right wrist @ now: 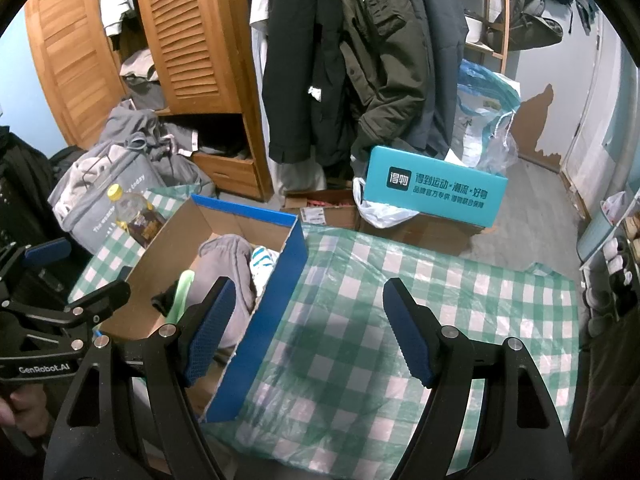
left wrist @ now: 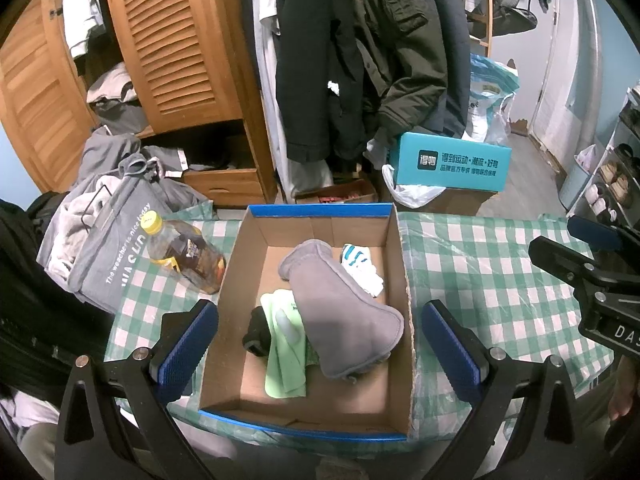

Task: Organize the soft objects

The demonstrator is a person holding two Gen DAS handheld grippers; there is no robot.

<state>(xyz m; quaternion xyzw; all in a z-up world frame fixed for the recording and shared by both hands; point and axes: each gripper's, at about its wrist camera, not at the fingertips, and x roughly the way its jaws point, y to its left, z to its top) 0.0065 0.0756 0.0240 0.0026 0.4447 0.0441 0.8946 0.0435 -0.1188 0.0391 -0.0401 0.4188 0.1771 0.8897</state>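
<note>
Both my jaws stand spread wide and grip nothing. My left gripper [left wrist: 318,354] hangs over the near end of the cardboard box [left wrist: 402,280], one finger outside each long wall, so the soft things lie straight ahead between my fingers. A grey slipper [left wrist: 344,320] sprawls on top, resting on a pale green cloth [left wrist: 286,356] that covers part of a black bundle [left wrist: 254,330]; a white and teal sock [left wrist: 362,266] sits beyond it against the far right wall. Just left of my left finger a bottle [left wrist: 184,254] of dark drink with a yellow cap lies on the table.

My right gripper [right wrist: 306,334] hovers over the green and white checked tablecloth [right wrist: 440,288], with the blue-sided box wall just inside my left finger and bare cloth under the rest of the gap.

Past the table, ahead of both grippers, a teal carton [right wrist: 434,190] sits on brown boxes on the floor. Dark coats [right wrist: 340,60] hang behind it. To the far left stands a wooden wardrobe [left wrist: 176,40] with slatted doors, clothes spilling from it, and a grey bag [left wrist: 104,256] leans beside the bottle.
</note>
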